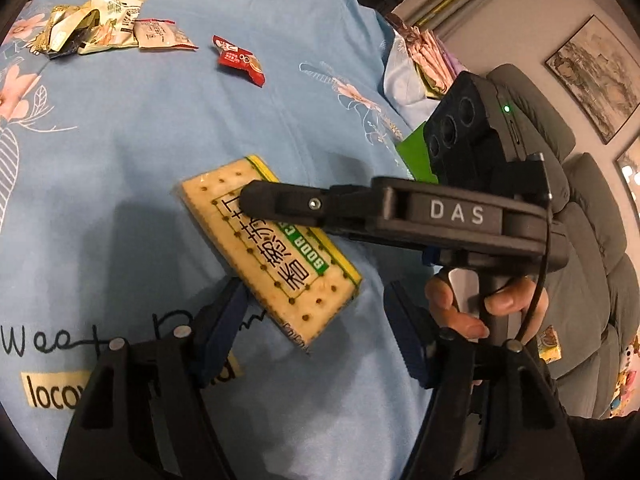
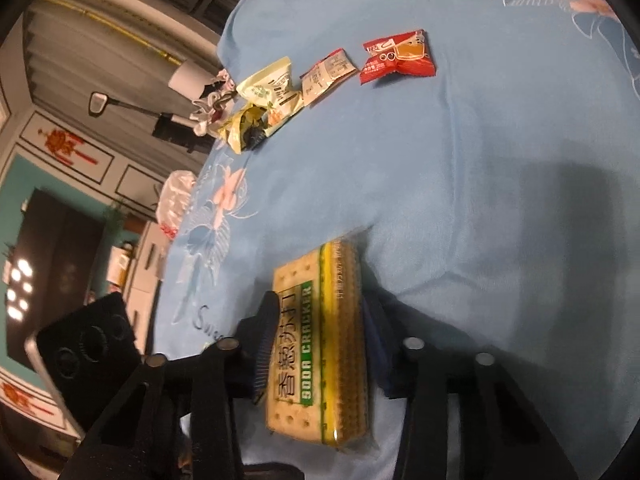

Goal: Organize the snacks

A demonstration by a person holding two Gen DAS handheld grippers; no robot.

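Green packet [image 1: 414,152] behind hand-held gripper

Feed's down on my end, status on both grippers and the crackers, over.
Right gripper shut on soda cracker pack. Left gripper open, straddling pack's near end. Loose snack packets far off on blue cloth, nothing blocking.

Soda cracker pack [image 1: 268,248] on blue cloth [image 1: 160,128], right gripper [image 1: 250,200] closed on it; left gripper [image 1: 320,320] jaws apart around its near end.
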